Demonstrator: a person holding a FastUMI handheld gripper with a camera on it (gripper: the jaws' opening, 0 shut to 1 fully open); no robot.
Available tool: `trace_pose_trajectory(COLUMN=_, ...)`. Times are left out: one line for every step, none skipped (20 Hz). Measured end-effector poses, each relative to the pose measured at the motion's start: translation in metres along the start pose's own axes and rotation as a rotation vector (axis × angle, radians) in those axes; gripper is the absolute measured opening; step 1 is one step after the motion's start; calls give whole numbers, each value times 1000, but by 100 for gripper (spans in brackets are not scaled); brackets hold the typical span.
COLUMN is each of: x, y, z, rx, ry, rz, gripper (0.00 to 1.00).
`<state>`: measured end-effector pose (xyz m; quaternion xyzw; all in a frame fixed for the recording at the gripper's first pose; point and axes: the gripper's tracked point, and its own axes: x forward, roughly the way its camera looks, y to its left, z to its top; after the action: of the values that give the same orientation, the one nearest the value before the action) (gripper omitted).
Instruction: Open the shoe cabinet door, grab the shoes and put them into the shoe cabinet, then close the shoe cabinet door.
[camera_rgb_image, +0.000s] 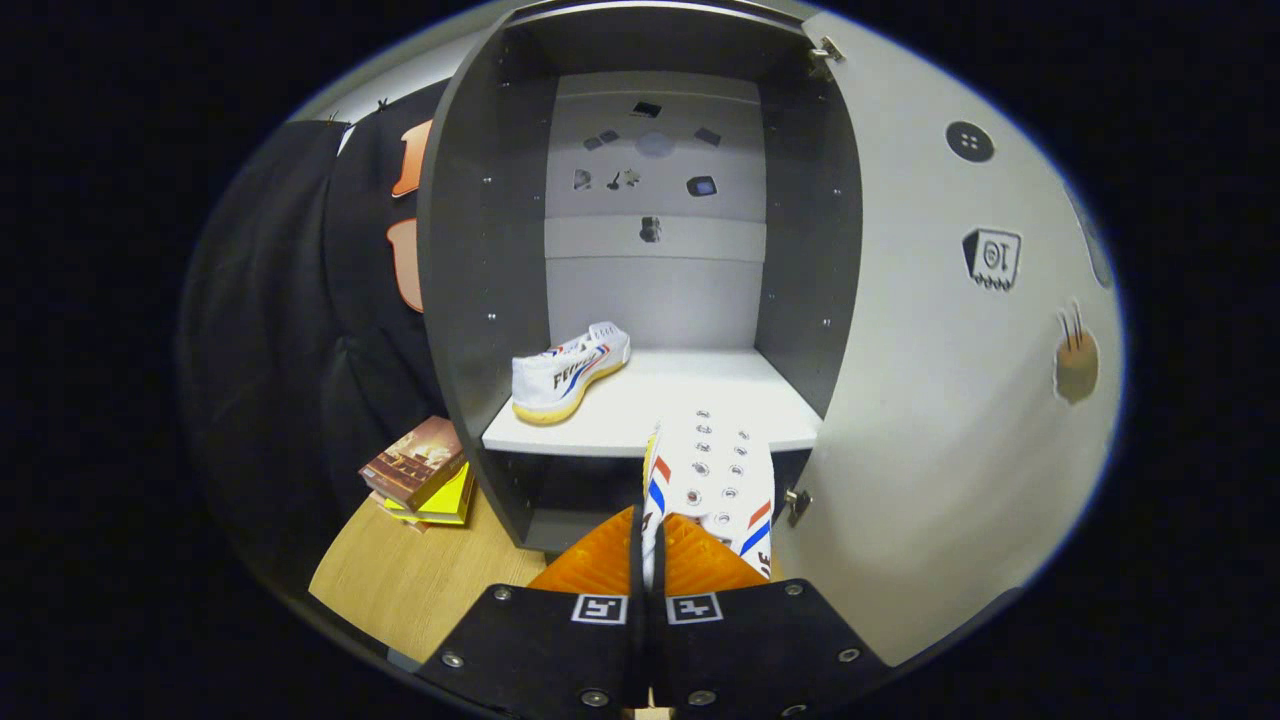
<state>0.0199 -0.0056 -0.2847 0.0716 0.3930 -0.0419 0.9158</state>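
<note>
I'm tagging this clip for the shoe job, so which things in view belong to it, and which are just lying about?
Part of the job:
- shoe cabinet, its door swung open
- shoe on the shelf
- second shoe, pinched at its edge in the tongs, just short of the shelf

Lying about:
- stack of books on the wooden floor, beside the cabinet
- stickers on the back panel

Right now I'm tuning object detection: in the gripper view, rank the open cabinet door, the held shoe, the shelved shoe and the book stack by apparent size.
1. cabinet door
2. held shoe, enlarged by nearness
3. shelved shoe and book stack: too alike to rank
</note>
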Motion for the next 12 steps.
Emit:
trace_pose_trajectory(x=9, y=-1, z=11, rx=-3, ry=-4, rz=-5, gripper=0)
trace_pose_trajectory(x=19, y=-2, z=20, rx=-9, ry=-2, rz=-5, gripper=0)
trace_pose_trajectory(x=32, y=-2, z=28, rx=-13, ry=-1, rz=-3, gripper=0)
trace_pose_trajectory(x=44, y=-3, z=36, rx=-19, ry=2, rz=1, gripper=0)
trace_pose_trajectory(x=56, y=-5, z=45, rx=-21, ry=3, rz=7, gripper=0)
trace_pose_trajectory(x=68, y=-5, z=51, rx=-24, ry=8, rz=10, gripper=0)
trace_pose_trajectory(x=81, y=-5, z=57, rx=-22, ry=12, rz=9, gripper=0)
trace_pose_trajectory(x=93, y=-5, z=62, rx=-29, ry=19, rz=6, gripper=0)
trace_pose_trajectory(x=108, y=-6, z=68, rx=-32, ry=19, rz=1, gripper=0)
trace_pose_trajectory(x=122, y=-6, z=73, rx=-41, ry=19, rz=-3, gripper=0)
trace_pose_trajectory(x=135, y=-5, z=78, rx=-45, ry=17, rz=-6, gripper=0)
trace_pose_trajectory(x=146, y=-3, z=81, rx=-44, ry=18, rz=-9, gripper=0)
